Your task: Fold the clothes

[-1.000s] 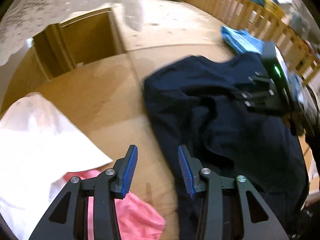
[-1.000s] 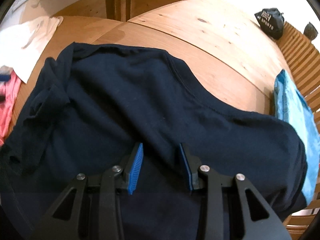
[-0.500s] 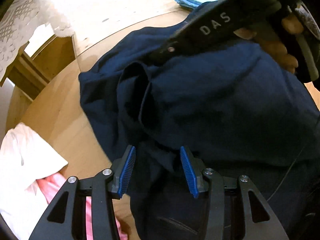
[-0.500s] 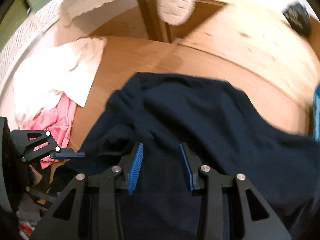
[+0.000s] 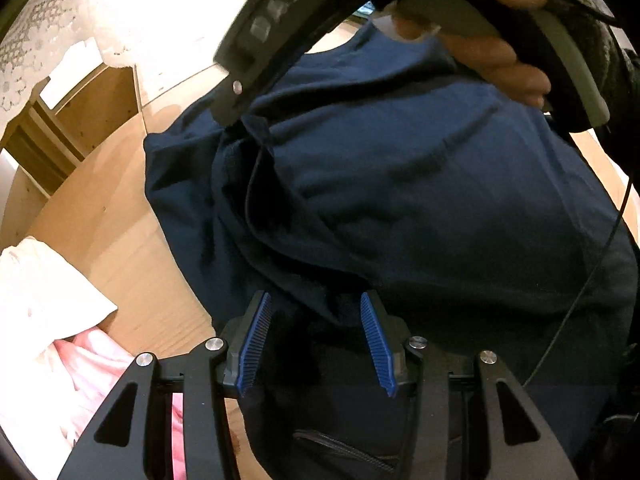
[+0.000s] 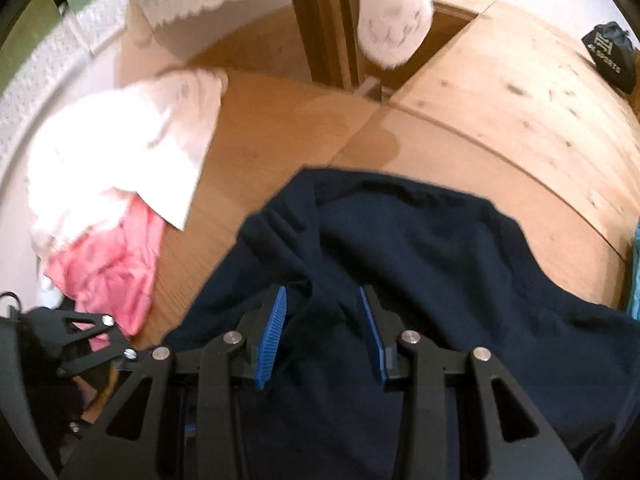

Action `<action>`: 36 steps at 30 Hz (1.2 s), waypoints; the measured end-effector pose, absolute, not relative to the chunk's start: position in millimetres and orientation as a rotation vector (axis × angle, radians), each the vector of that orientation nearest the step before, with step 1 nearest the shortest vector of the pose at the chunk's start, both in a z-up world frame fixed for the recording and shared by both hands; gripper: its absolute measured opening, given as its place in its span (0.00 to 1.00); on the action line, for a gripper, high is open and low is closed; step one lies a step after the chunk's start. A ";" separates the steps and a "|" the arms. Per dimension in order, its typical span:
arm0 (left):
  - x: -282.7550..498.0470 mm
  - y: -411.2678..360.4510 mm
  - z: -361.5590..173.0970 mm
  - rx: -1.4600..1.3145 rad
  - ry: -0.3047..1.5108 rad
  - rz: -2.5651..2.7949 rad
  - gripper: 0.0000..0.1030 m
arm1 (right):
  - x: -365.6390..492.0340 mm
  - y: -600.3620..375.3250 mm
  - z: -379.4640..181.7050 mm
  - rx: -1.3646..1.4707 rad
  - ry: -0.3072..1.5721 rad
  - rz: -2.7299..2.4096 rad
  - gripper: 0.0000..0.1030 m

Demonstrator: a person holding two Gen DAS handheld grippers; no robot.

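Note:
A dark navy garment [image 5: 420,184] lies rumpled on the wooden table [image 5: 100,216]; it also shows in the right wrist view [image 6: 420,264]. My left gripper [image 5: 316,320] is open, its blue pads either side of a fold at the garment's near edge. My right gripper [image 6: 322,312] is open over a raised ridge of the garment's left part. In the left wrist view the right gripper's body [image 5: 272,40] and the hand holding it cross the top. The left gripper shows in the right wrist view at the lower left [image 6: 92,340].
A white cloth [image 6: 120,148] and a pink cloth [image 6: 116,272] lie at the table's left. A black sports bag [image 6: 612,60] sits far right. A light blue cloth [image 6: 635,280] is at the right edge. Lace fabric [image 6: 392,12] hangs at the back.
Both grippers moved in over the navy garment's left part. The right gripper swung left and now looms close across the left wrist view. Both stay open.

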State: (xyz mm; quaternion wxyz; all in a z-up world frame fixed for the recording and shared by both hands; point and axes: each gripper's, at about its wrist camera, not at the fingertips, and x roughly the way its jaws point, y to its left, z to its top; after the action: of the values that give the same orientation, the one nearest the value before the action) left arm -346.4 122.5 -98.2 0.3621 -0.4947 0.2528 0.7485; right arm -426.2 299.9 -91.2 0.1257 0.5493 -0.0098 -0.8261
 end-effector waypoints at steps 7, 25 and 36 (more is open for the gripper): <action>-347.2 120.7 -106.8 -1.305 0.652 1.906 0.43 | -408.2 313.7 -86.2 1.571 0.069 -2.451 0.02; -310.4 153.5 -110.5 -1.174 0.866 1.902 0.43 | -401.2 358.5 -94.2 1.565 -0.103 -2.486 0.02; -332.2 112.2 -78.7 -1.167 0.628 1.983 0.05 | -412.7 330.2 -49.4 1.454 -0.057 -2.573 0.02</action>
State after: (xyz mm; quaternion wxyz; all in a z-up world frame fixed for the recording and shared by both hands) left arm -332.2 112.2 -78.7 0.3692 -0.4547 0.2447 0.7727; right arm -412.7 330.2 -49.4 0.0925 0.4899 -0.0193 -0.8667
